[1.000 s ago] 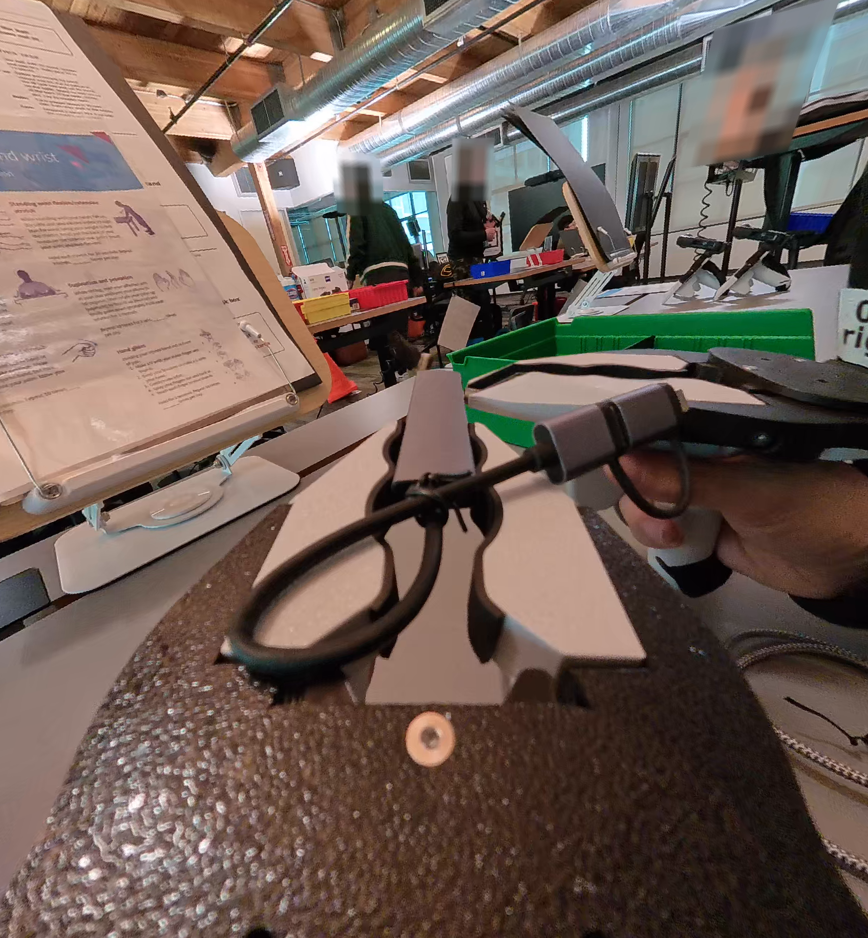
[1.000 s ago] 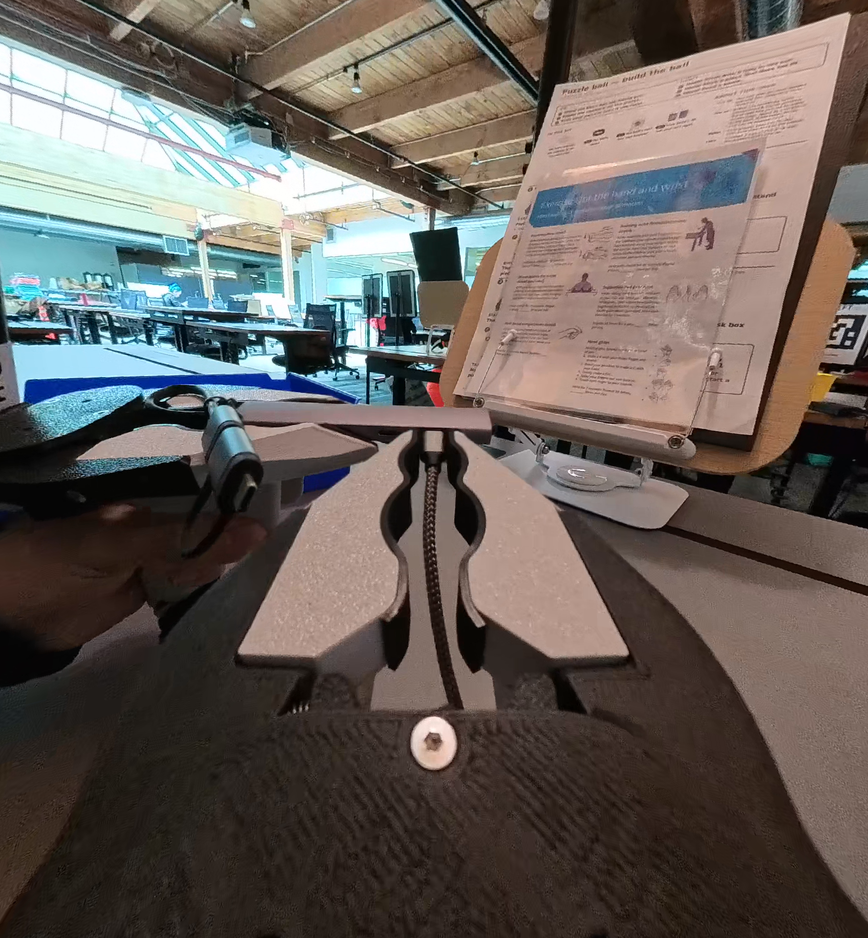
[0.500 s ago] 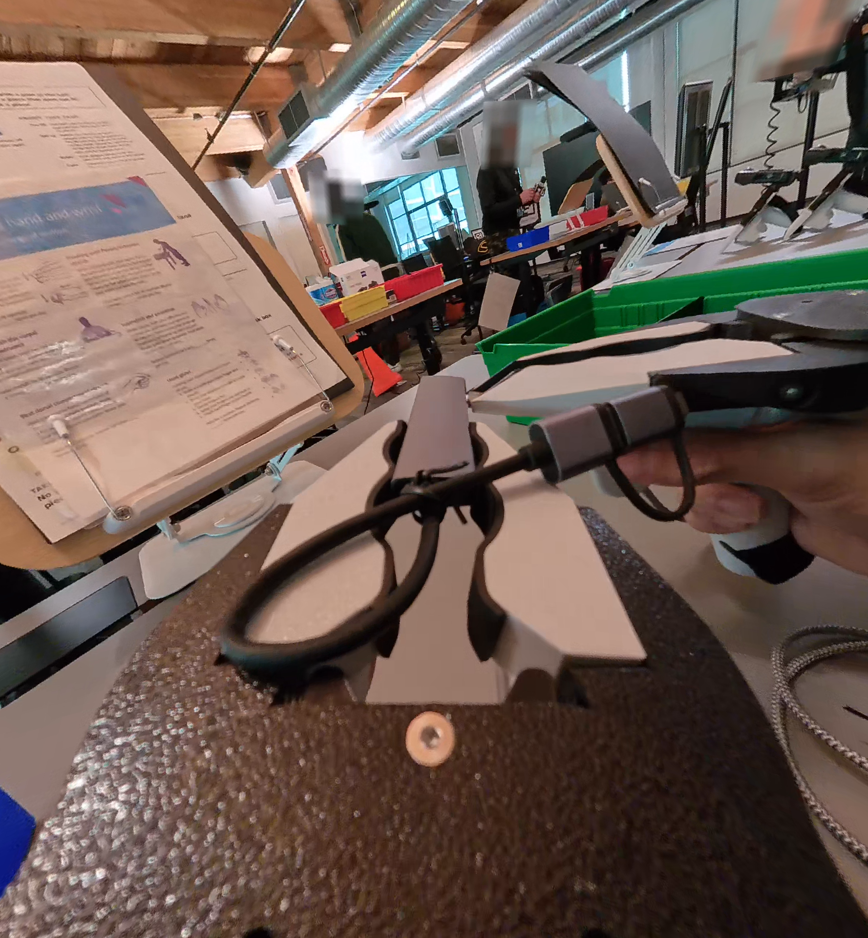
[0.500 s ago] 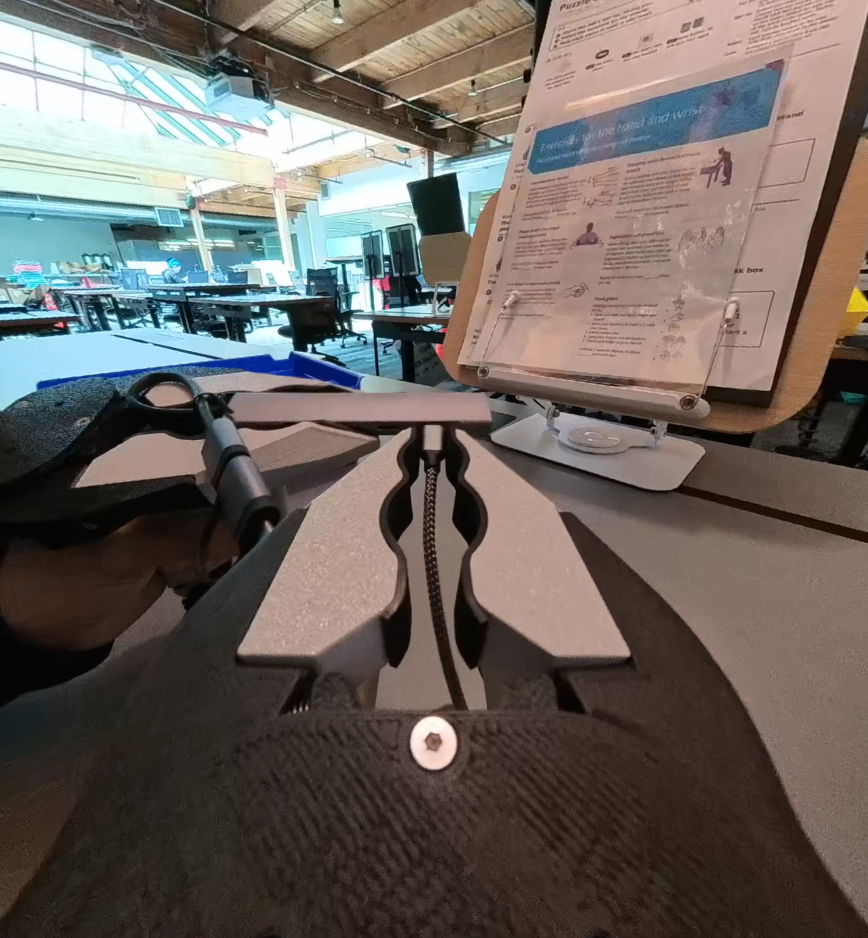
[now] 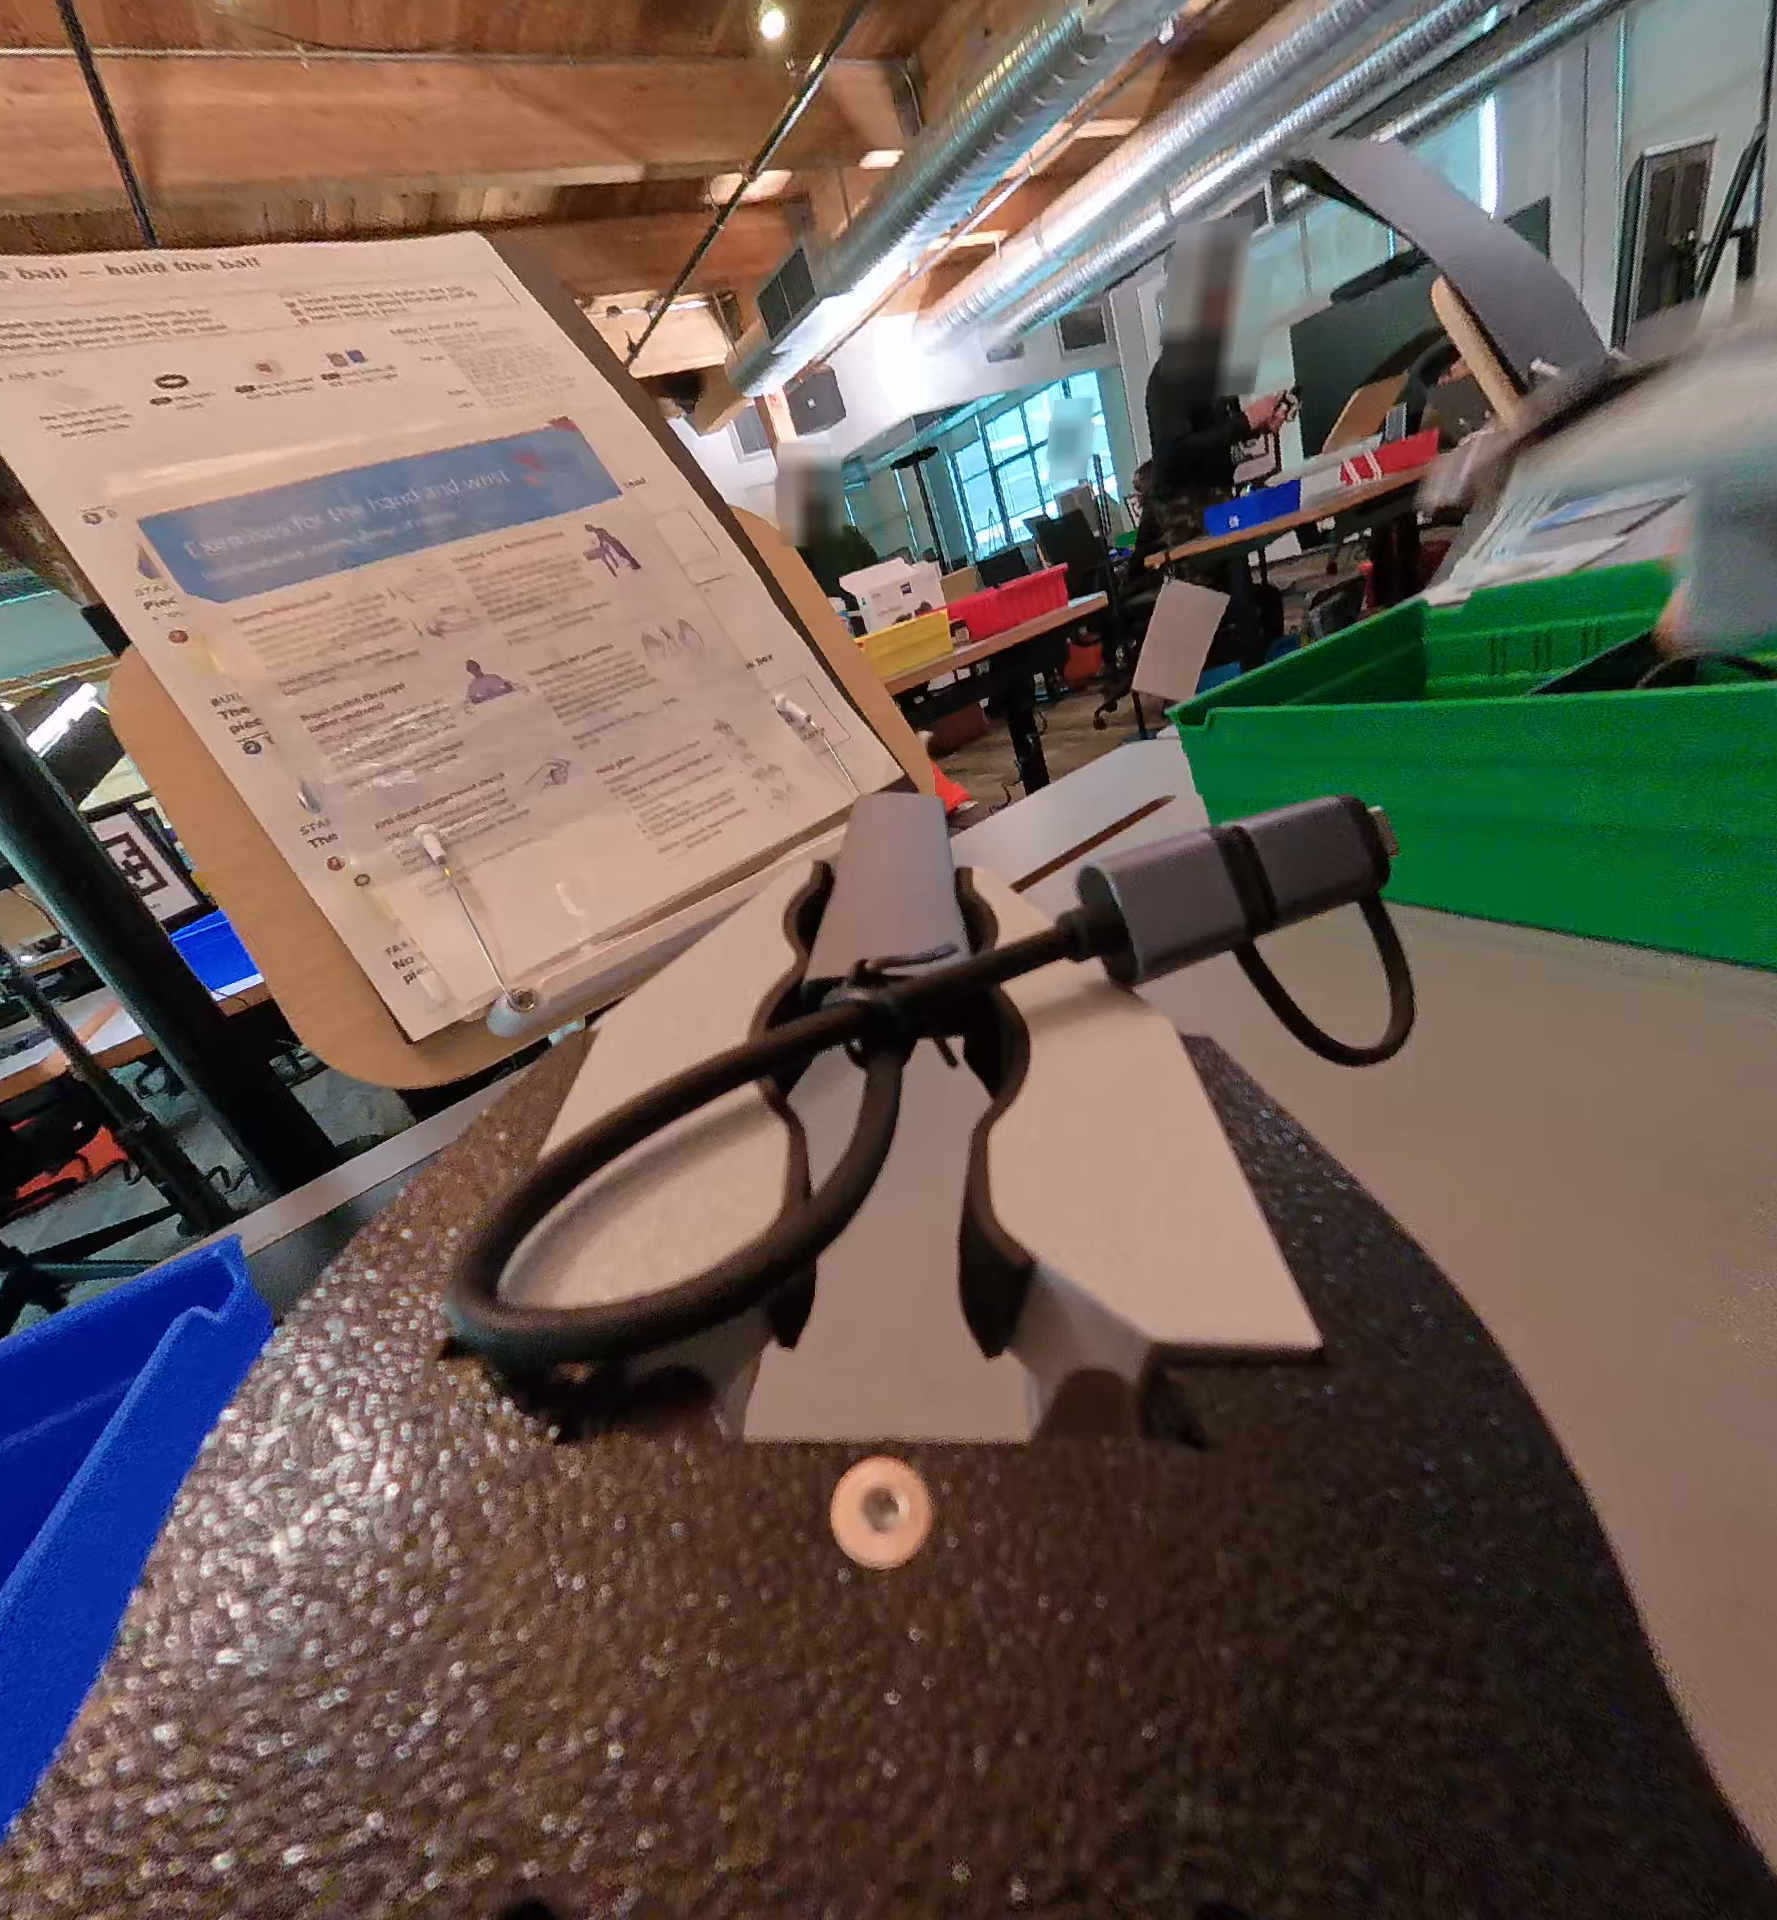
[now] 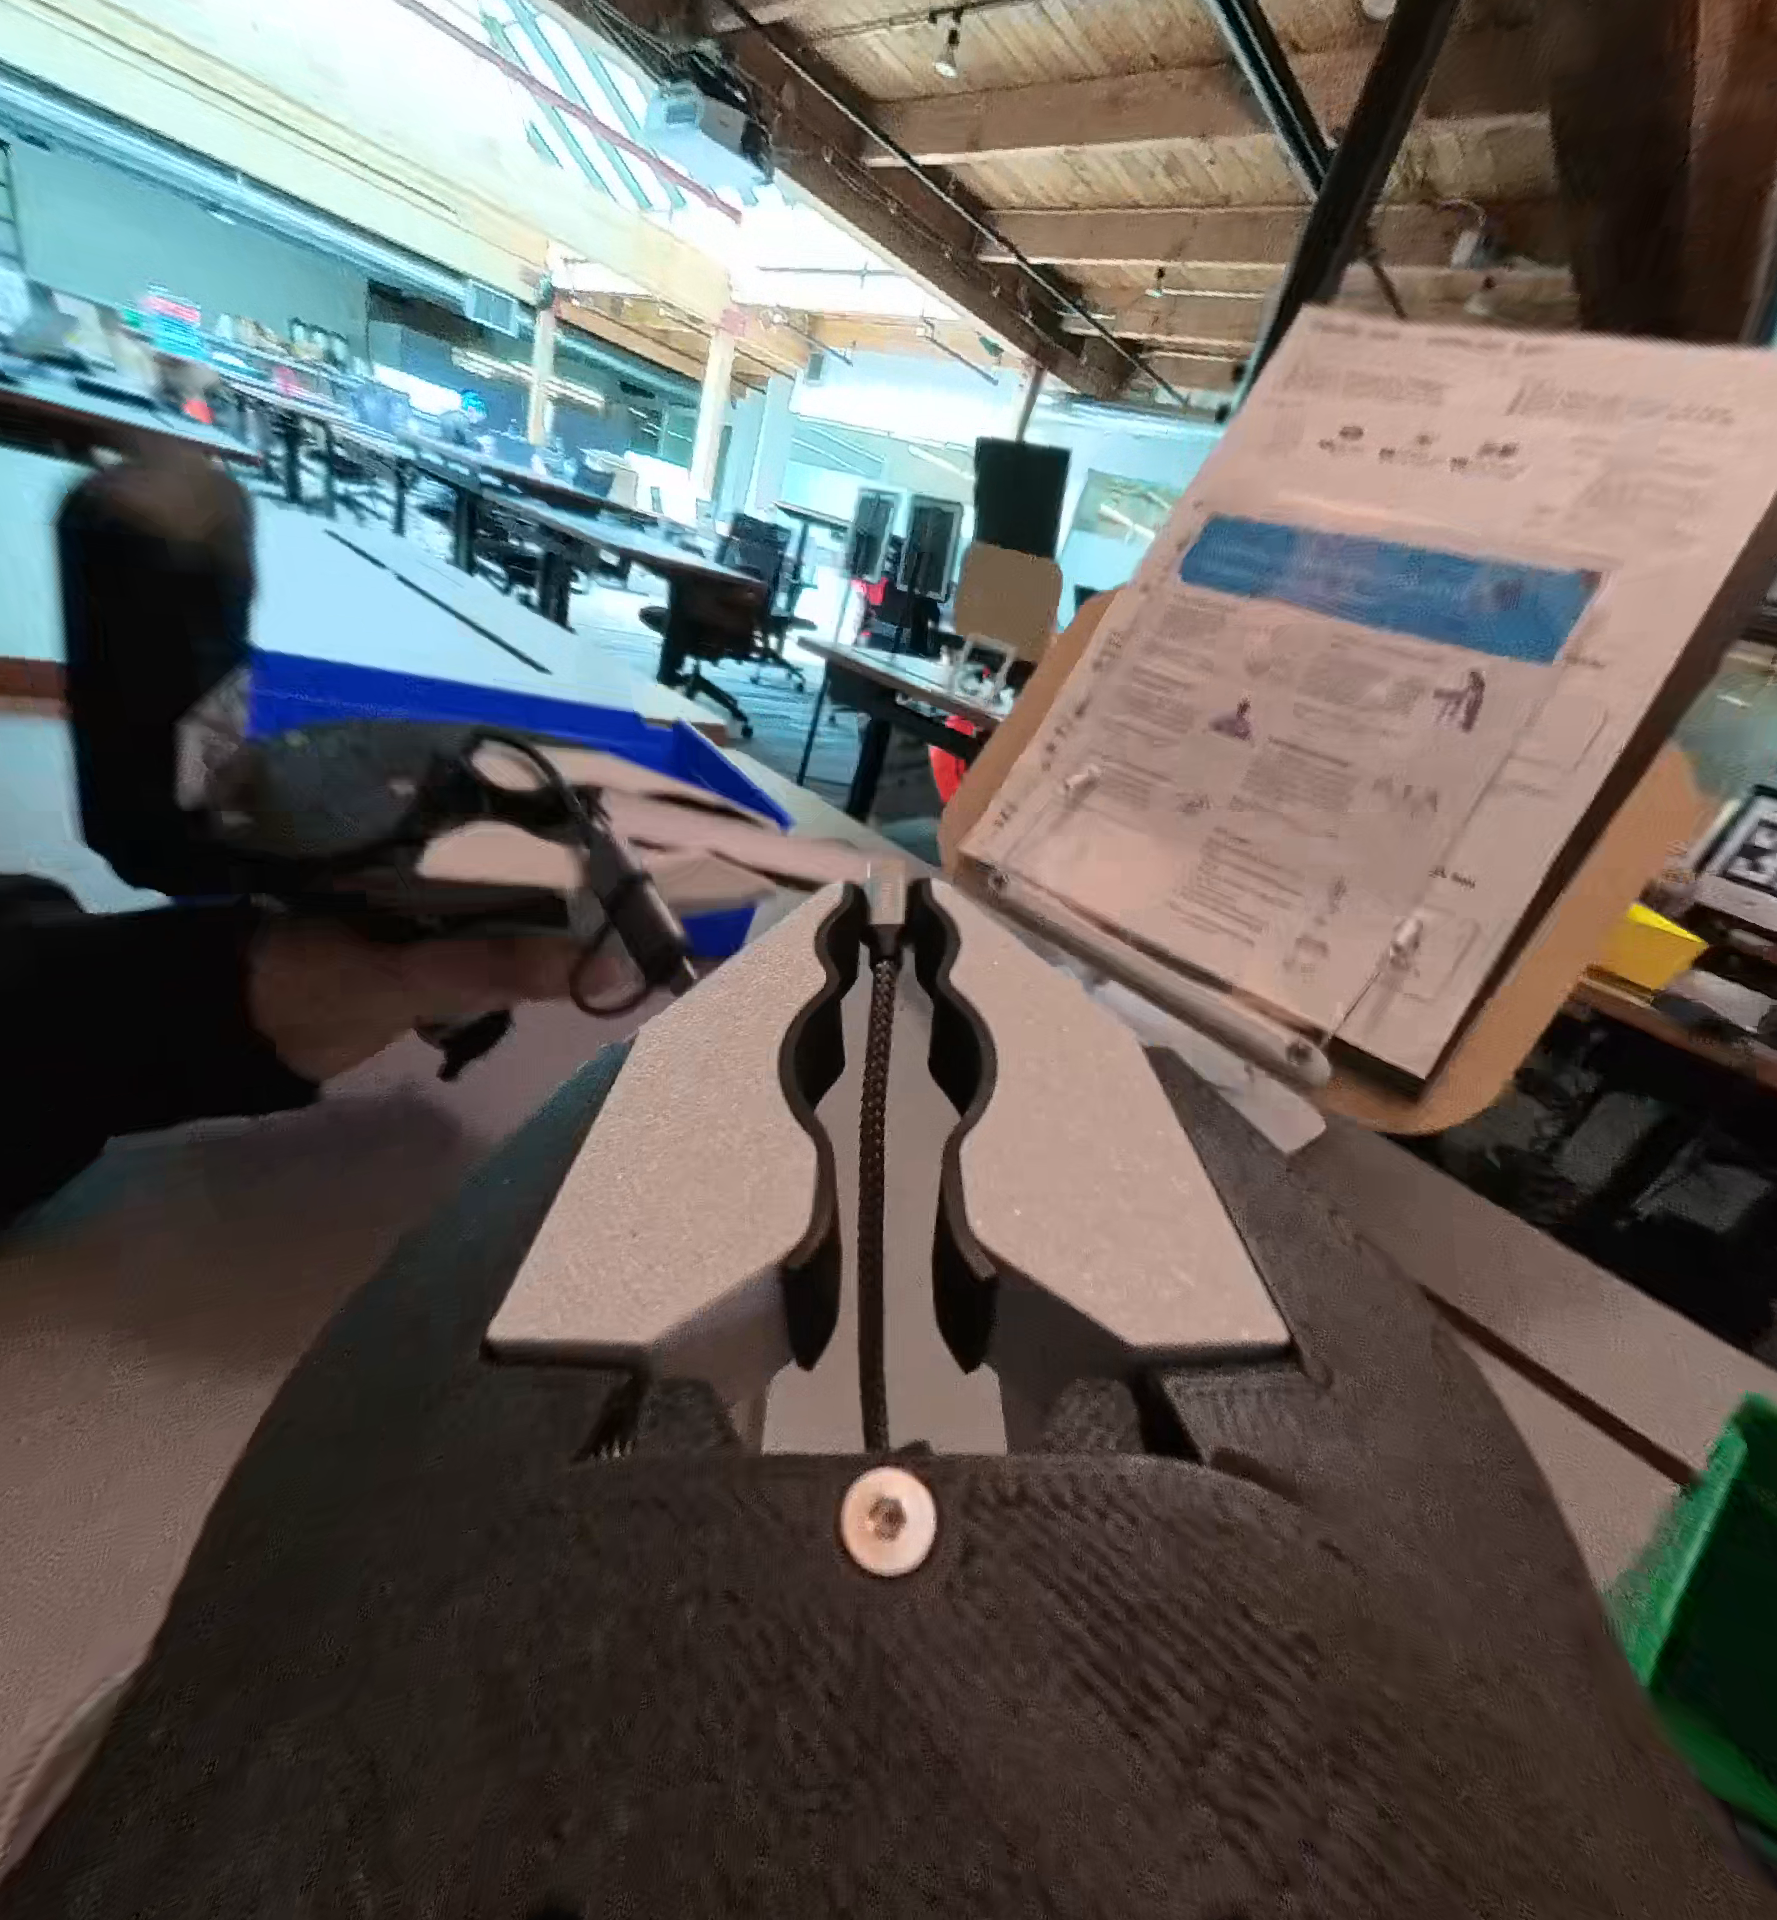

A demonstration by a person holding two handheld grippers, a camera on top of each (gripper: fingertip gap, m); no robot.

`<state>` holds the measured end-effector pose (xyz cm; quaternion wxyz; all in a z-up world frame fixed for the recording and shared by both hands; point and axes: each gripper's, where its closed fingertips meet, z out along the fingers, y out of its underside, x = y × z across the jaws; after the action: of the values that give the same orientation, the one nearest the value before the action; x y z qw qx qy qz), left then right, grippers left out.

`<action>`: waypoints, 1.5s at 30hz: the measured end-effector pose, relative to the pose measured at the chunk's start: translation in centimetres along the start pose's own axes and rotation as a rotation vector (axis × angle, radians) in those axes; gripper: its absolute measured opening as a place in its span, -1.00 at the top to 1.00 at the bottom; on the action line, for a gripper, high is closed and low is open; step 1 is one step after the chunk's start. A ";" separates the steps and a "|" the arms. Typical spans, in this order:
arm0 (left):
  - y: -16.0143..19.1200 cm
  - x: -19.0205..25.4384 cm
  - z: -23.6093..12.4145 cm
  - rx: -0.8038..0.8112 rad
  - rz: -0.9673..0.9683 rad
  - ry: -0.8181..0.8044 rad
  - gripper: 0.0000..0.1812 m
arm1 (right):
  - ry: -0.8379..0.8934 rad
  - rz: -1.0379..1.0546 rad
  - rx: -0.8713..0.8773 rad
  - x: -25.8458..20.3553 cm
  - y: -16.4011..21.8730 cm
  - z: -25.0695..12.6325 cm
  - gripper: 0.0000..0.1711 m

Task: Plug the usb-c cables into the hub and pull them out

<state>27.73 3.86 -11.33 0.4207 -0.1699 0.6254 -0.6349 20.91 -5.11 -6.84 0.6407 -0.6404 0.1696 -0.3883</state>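
L gripper (image 5: 889,904) is clamped narrow on the grey hub (image 5: 894,883). Hub lies along the finger axis, slab end poking out past the tips. Its black pigtail (image 5: 655,1174) loops back over the left finger, then runs out to the right and ends in a grey plug w/ adapter (image 5: 1242,894), long axis roughly left-right, tip pointing right toward the green bin (image 5: 1507,810).

R gripper (image 6: 889,904) is pinched on a braided usb-c cable (image 6: 873,1164). Cable runs straight down the finger slot, grey connector just clear of the tips, pointing far/forward.

Key relation: in the R view the L gripper sits to the left and near, w/ hub pigtail plug hanging just left of the R fingertips, close but not touching. Connector axis and hub port axis look crossed, not collinear. Which hub face has the port: can't tell. Likely step: align then insert, needs yaw on one side first. Both hands about equally near the meeting pt.

Surface: grey table (image 5: 1590,1195), nothing resting on it between the grippers. Room: doc stand w/ printed sheets (image 6: 1362,727) far-centre, blue bin (image 5: 53,1475) near-left, green bin right. Both views motion-blurred.
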 end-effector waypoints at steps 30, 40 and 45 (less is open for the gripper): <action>3.0 0.3 0.6 -0.080 -0.159 0.088 0.76 | 0.377 -0.186 -0.126 24.6 -28.6 -9.5 0.91; 3.2 0.7 0.7 -0.085 -0.178 0.111 0.76 | 0.449 -0.337 -0.247 27.0 -25.9 -8.6 0.90; 3.3 0.8 0.7 -0.087 -0.180 0.120 0.76 | 0.460 -0.292 -0.280 27.9 -23.3 -9.1 0.90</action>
<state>28.88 3.23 -14.56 0.3158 -0.2050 0.6585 -0.6516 25.78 -28.46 22.04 0.4284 -0.6351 0.2682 -0.5841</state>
